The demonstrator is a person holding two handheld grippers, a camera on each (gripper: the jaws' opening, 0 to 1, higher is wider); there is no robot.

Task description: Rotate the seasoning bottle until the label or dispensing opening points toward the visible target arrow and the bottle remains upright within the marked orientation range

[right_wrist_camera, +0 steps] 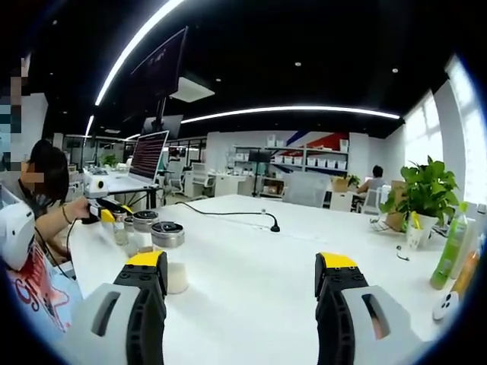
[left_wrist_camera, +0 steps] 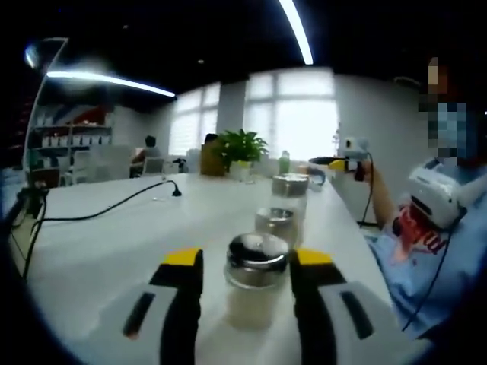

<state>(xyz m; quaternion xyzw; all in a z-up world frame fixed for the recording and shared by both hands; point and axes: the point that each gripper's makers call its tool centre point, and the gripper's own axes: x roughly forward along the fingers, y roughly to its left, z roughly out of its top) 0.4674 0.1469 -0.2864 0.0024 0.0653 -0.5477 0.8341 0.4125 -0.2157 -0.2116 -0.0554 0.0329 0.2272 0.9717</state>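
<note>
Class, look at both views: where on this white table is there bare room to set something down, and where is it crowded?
Free: the white table between the black cable and the right claw. Crowded: the row of seasoning bottles at the left claw, and the edge by the potted plant.

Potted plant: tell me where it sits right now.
In the right gripper view, the potted plant stands at the table's far right, beside a green bottle. In the left gripper view, it sits at the table's far end.
</note>
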